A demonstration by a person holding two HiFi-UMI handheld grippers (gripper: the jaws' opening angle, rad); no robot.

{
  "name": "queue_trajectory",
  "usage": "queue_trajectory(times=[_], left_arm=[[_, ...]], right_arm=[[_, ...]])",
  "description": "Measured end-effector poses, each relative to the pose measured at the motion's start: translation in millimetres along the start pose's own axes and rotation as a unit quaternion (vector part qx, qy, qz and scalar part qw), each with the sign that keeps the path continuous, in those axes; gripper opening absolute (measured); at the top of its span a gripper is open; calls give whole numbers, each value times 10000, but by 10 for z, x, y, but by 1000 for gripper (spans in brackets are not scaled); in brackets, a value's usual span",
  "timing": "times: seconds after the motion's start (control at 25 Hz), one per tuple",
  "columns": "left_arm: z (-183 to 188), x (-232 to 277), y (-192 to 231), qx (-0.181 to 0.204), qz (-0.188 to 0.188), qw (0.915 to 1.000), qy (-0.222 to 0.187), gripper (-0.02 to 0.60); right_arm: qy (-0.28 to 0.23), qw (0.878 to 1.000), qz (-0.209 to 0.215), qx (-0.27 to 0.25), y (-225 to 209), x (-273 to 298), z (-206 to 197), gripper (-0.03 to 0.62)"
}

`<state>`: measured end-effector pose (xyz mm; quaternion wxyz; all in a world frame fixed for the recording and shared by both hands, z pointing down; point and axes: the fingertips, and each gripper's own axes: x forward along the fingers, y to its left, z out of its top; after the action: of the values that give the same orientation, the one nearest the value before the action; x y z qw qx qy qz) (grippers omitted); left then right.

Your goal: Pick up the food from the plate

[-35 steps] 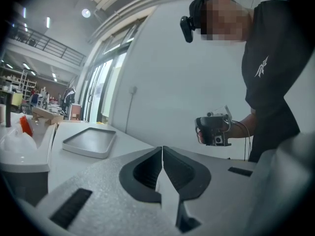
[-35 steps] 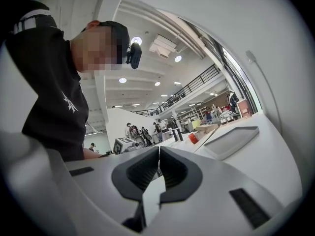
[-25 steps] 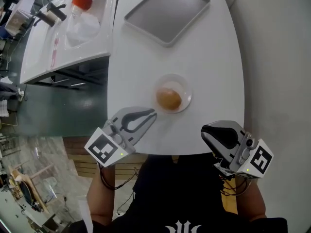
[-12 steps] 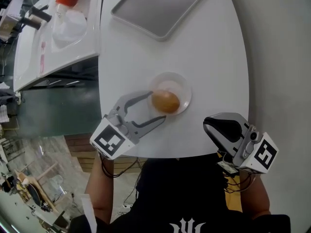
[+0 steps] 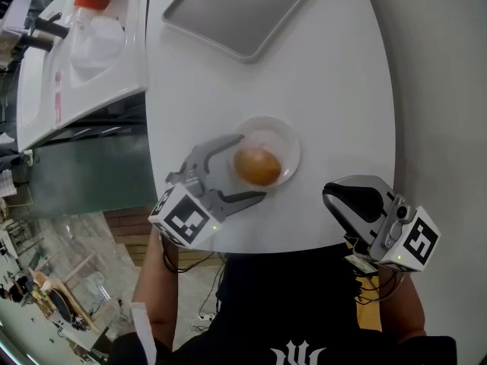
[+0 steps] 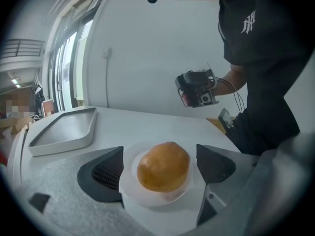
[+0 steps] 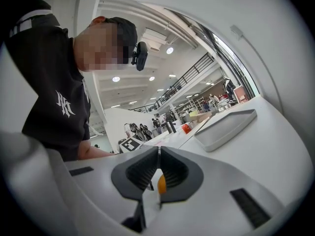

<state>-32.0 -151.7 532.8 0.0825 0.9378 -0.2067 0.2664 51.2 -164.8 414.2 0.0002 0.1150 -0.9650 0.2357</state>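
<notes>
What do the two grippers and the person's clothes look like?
The left gripper and the right gripper are grey, with dark ribbed pads. Each carries a white cube with black square markers, and thin dark cables hang behind. The person wears a black short-sleeved shirt with a white emblem.

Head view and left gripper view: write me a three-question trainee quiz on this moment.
1. True or false: the left gripper is closed on the bun.
2. Which holds nothing: A the plate, B the tray?
3. Fill in: the jaws of the right gripper are ____.
Key: 1 false; its jaws have just been opening and stand apart, with the bun between them untouched. 2 B. 3 shut.
</notes>
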Motion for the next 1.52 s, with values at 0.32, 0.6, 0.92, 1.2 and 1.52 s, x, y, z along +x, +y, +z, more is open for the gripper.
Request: queue_trajectory(times=[0.32,0.6,0.92,1.2,1.52], left_arm=[[-206,210,-27,226,-417,9975,519,422],[-244,279,-74,215,-582,9964,570,420],[-316,292,-28,347,-491,9953,757,417],[-300,286,-43,180,-512,9961,701,409],[-232,269,-57,181,-456,9972,572,403]], right_arm=[[-24,9999,-145,-18,-137,7,-17,5],[-99,9995,-291,-10,-206,-25,-27,5],[-243,9990,-376,81,-233,-13,49,5],[-168,9991,-397,13,-246,-68,-34,5],[-286,9987,-365,197,-238,-6,28,5]])
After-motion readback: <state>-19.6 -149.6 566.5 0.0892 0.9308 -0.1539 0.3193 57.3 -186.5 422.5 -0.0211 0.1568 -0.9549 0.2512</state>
